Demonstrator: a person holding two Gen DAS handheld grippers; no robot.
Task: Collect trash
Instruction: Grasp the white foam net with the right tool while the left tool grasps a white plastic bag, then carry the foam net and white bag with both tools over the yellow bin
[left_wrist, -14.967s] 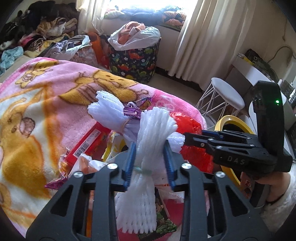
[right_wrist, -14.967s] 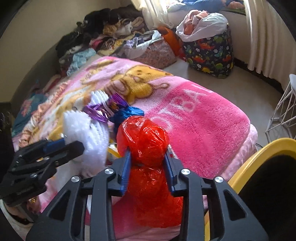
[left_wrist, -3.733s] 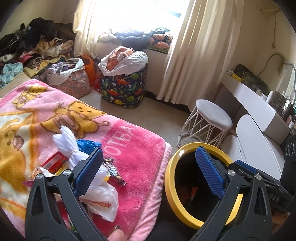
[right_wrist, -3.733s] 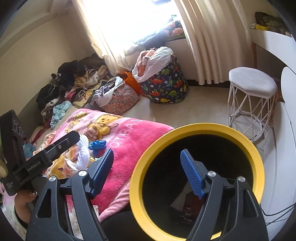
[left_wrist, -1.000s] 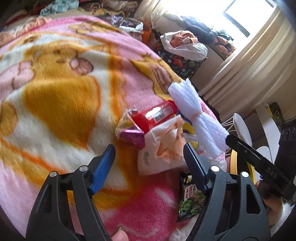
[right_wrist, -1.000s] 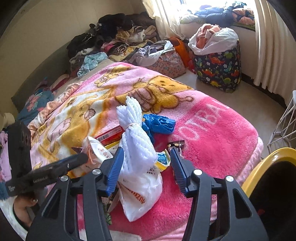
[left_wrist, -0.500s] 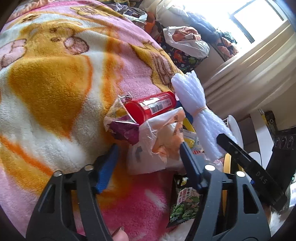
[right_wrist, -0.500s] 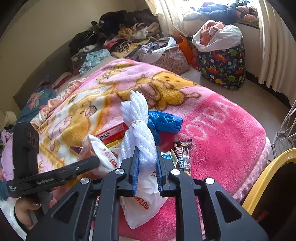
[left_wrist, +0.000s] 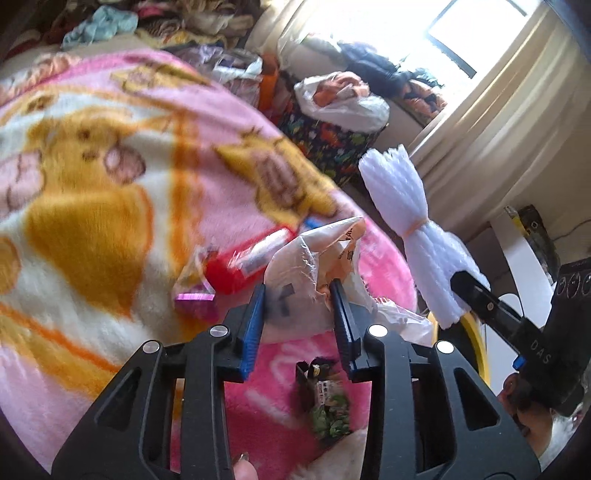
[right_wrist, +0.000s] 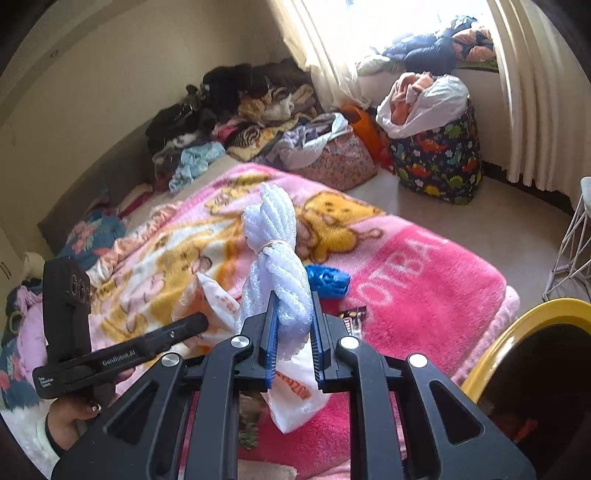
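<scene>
My left gripper (left_wrist: 297, 314) is shut on a crumpled white plastic bag (left_wrist: 314, 273) with orange print, lifting it off the pink blanket (left_wrist: 92, 177). My right gripper (right_wrist: 293, 328) is shut on a white foam net bundle (right_wrist: 275, 254) and holds it above the bed; the bundle also shows in the left wrist view (left_wrist: 410, 218). A red wrapper (left_wrist: 243, 262), a purple foil scrap (left_wrist: 194, 297) and a green snack packet (left_wrist: 328, 402) lie on the blanket. A blue crumpled bag (right_wrist: 327, 280) and a dark candy bar wrapper (right_wrist: 352, 317) lie beyond the right gripper. The yellow-rimmed black bin (right_wrist: 524, 332) stands at the right.
A dinosaur-print laundry basket (right_wrist: 439, 158) with clothes stands by the curtains. Piles of clothes (right_wrist: 240, 114) line the far wall. A white wire stool (right_wrist: 576, 240) stands beside the bin on the bare floor.
My left gripper closed on the white plastic bag and raised it. My right gripper, shut on the foam net, lifted it higher off the blanket.
</scene>
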